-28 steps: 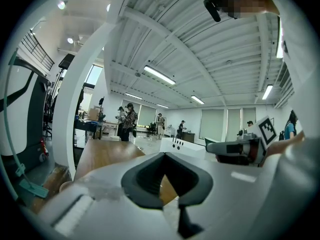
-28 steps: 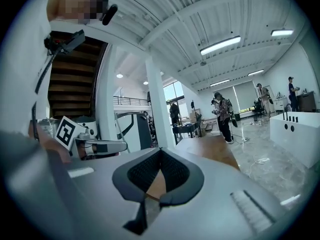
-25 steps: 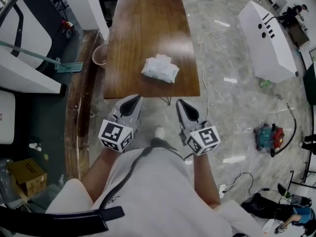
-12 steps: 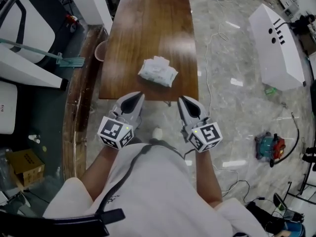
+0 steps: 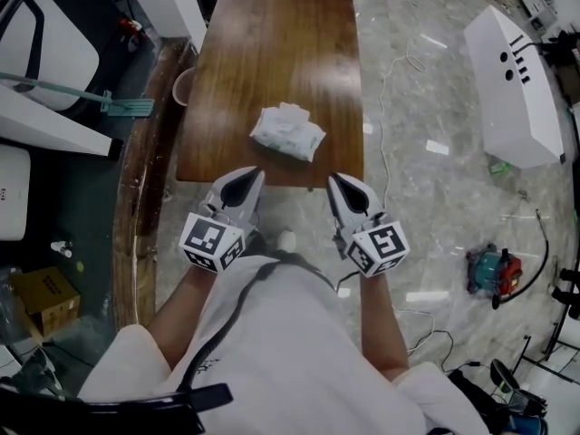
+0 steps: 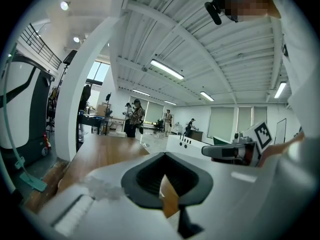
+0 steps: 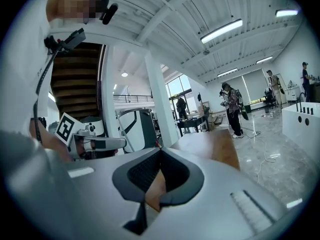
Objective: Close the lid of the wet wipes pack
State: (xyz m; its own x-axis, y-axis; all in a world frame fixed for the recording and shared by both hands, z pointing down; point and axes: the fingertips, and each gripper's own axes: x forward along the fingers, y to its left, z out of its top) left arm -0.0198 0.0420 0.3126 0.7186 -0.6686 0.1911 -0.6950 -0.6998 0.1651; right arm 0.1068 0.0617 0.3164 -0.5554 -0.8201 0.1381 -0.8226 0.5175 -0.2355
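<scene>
Brown wood of the counter (image 5: pixel 272 43) sits nearer to the person than it did 1 second ago. Both hands have come forward and a little down, so the tips of the left tongs (image 5: pixel 243 179) and the right tongs (image 5: pixel 342 185) now overlap the counter's near edge instead of hanging just short of it.

The wet wipes pack (image 5: pixel 287 133) has not moved. It lies slightly askew on the near half of the counter, between the lines of the 2 tongs and a little beyond their tips, touched by neither. A paler flap at its far edge is probably the lid (image 5: pixel 295 111), still raised, though the head view is too small to be sure.

In each gripper view the jaws are pressed together with nothing between them. Only a sliver of the counter shows through the notch behind the tips.

So this looks like the approach and no more, with the closing itself not yet begun. The pack is now within easy reach, and closed tips would suit the job, since the flap needs to be pushed down flat, not pinched.
</scene>
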